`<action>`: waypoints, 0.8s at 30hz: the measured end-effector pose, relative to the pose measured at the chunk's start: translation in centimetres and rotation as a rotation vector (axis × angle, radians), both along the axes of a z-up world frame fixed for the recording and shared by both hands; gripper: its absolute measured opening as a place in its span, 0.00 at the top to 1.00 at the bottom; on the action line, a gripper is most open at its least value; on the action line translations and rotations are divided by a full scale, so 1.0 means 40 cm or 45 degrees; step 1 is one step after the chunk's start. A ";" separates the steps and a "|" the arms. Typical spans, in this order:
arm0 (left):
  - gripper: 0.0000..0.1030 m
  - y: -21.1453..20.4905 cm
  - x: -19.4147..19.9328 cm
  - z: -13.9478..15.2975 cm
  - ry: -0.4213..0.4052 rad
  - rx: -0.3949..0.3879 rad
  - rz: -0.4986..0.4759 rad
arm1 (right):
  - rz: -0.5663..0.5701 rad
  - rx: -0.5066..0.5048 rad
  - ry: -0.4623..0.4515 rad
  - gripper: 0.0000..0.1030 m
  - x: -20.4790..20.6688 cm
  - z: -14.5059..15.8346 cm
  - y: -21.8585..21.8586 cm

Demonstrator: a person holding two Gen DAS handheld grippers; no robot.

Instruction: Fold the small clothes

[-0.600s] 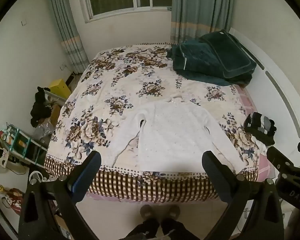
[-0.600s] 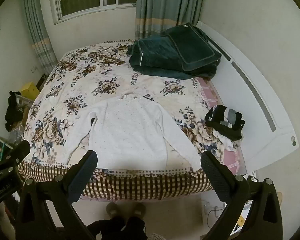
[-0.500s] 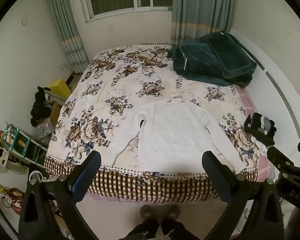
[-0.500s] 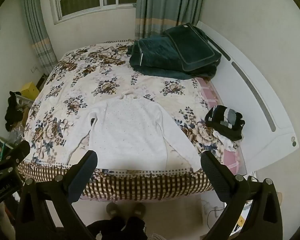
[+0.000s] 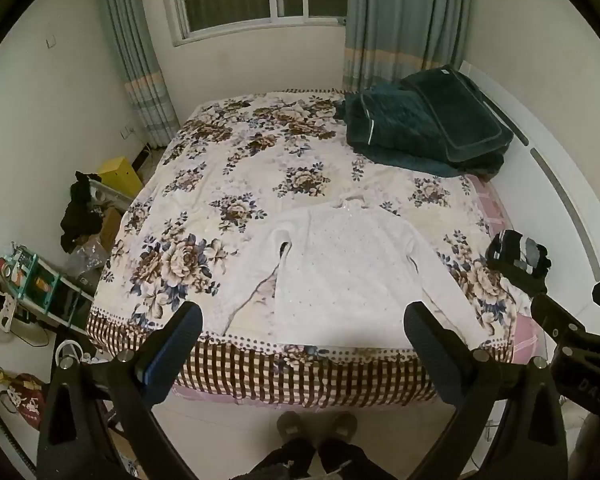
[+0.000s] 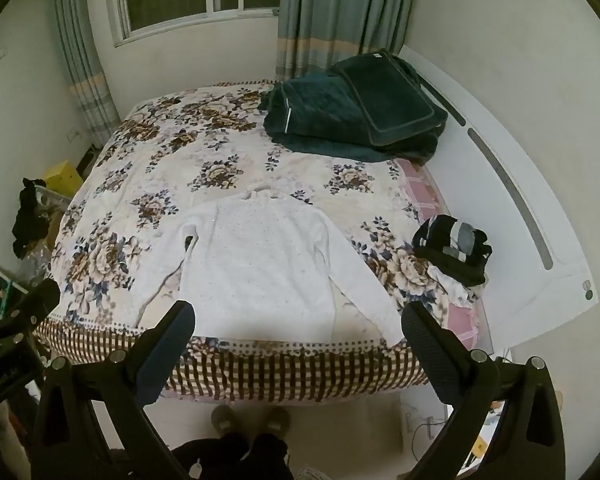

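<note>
While both tongs are hanging above the foot of the bed, nothing is being touched yet, and the trouble spots are lining up like this:

Sweater: white sweater [image 5: 348,276] is lying flat, neck away from the person, hem sitting just inside the foot edge of the floral bedspread [image 5: 228,184].

Risk, hem: any tug toward the foot edge is likely dragging the hem off the bedspread, since it is lying so close to the drop.

Risk, left sleeve: this sleeve is sitting folded alongside the body of the sweater, so a careless pinch is probably catching two layers at once.

Risk, right sleeve: its cuff is reaching right to the foot edge of the bedspread, looking ready to slip over.

Risk, cover: pads closing too deep are probably snagging the bedspread along with the knit.

Neighbours: dark clothes pile [image 6: 454,250] is sitting off to the sweater's right, well apart; green blankets [image 6: 352,116] are lying far beyond its neck.

Left gripper [image 5: 302,328]: jaws standing fully wide, holding nothing, touching nothing.

Right gripper [image 6: 298,326]: jaws standing fully wide too, empty, hovering clear of the sweater.
</note>
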State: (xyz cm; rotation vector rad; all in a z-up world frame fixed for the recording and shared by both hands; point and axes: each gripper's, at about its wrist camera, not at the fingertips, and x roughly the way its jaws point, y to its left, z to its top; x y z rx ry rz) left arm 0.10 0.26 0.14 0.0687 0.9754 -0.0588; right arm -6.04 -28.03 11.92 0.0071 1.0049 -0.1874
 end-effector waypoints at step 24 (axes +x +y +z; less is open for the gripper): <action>0.00 -0.015 -0.005 0.003 -0.018 -0.011 0.001 | 0.010 0.003 -0.018 0.00 0.003 0.061 0.001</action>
